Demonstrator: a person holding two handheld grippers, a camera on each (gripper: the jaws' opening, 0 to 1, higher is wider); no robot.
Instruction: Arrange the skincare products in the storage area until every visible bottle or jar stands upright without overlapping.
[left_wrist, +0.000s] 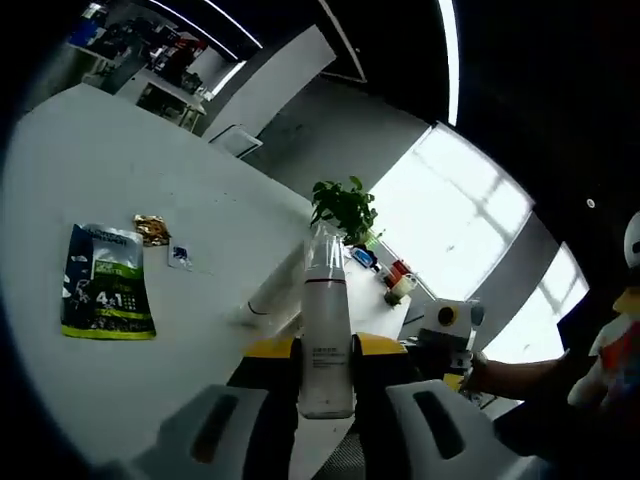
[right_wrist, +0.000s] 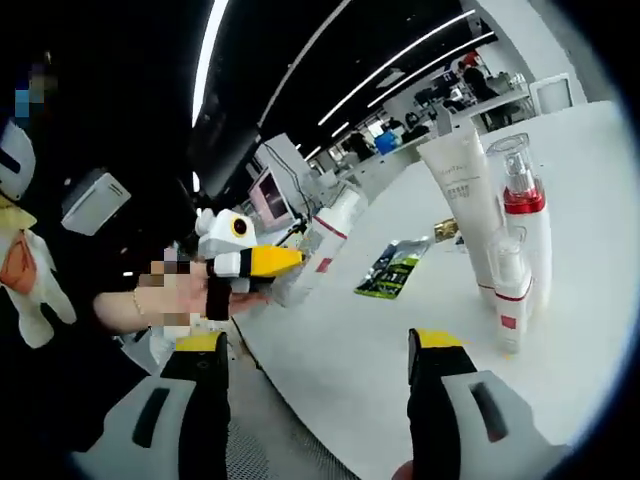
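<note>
the left gripper (left_wrist: 326, 425) rises from the near edge with a white bottle (left_wrist: 326, 345) clamped between its two grey jaws, yellow pads pressing the bottle's lower body. the bottle has a clear cap and a thin red band at its shoulder. past it lies the white table (left_wrist: 90, 170). on the left of the table a dark blue and green sachet (left_wrist: 106, 282) lies flat, with a small gold wrapper (left_wrist: 152, 229) just beyond it. farther off, a potted green plant (left_wrist: 345, 208) sits before bright windows. a person's hand (left_wrist: 500, 377) shows at right.
</note>
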